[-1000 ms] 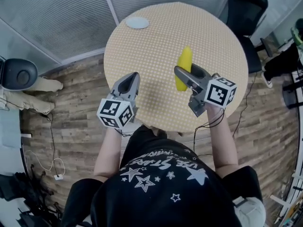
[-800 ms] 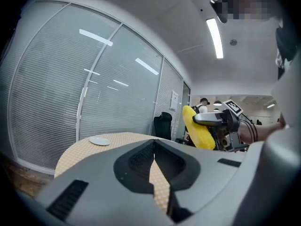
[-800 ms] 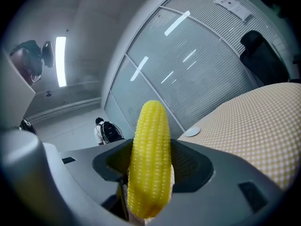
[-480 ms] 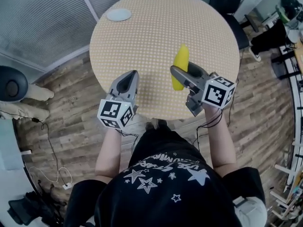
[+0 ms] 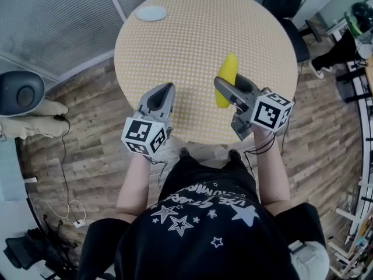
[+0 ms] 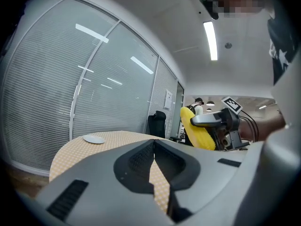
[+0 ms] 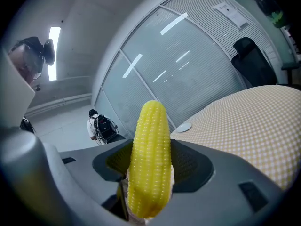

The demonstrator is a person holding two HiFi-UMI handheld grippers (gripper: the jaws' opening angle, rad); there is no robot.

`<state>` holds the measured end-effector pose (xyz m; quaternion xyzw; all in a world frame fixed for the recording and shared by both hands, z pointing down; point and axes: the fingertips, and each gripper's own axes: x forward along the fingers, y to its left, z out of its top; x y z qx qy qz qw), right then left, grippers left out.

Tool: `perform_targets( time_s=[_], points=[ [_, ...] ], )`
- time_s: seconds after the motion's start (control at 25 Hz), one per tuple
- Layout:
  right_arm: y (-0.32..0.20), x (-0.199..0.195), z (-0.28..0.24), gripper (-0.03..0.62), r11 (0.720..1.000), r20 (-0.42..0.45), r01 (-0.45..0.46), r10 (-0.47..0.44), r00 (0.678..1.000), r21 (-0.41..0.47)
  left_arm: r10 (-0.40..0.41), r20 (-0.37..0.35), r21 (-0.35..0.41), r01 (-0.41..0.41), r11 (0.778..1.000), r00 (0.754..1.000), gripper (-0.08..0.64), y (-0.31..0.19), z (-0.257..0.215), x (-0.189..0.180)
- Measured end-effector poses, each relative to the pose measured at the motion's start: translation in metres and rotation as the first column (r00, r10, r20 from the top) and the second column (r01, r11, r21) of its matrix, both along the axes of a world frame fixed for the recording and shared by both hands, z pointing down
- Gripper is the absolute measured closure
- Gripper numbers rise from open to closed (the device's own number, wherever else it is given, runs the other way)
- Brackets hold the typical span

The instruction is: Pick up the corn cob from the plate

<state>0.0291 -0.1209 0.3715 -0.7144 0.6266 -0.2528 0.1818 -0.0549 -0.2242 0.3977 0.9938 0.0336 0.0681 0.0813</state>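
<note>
The corn cob (image 7: 149, 159) is being pinched around its middle by the right gripper (image 5: 228, 86) over the near part of the table (image 5: 192, 45), well apart from the bare plate (image 5: 151, 13) at the far edge. Across the last second the hold is staying the same and the cob is barely shifting, so the pick-up is looking finished. The right gripper view is showing both pads pressing the kernels. The left gripper view is showing the left gripper (image 6: 153, 147) with its jaws meeting tip to tip on nothing, which the head view is not showing.
</note>
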Motion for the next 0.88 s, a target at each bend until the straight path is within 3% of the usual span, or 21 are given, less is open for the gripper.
perform_targets(
  time_s=[0.32, 0.56, 0.88],
  points=[
    [0.027, 0.030, -0.002, 0.337, 0.996, 0.005, 0.081, -0.081, 0.997, 0.039, -0.106, -0.013, 0.038, 0.107, 0.994, 0.994, 0.554, 0.037, -0.013, 0.015],
    [0.062, 0.062, -0.001, 0.337, 0.984, -0.007, 0.169, -0.168, 0.986, 0.051, -0.217, -0.027, 0.040, 0.218, 0.975, 0.976, 0.554, 0.078, -0.018, 0.034],
    [0.125, 0.084, 0.001, 0.337, 0.959, -0.023, 0.275, -0.274, 0.961, 0.073, -0.287, -0.019, 0.092, 0.287, 0.954, 0.958, 0.554, 0.156, -0.019, 0.057]
  ],
)
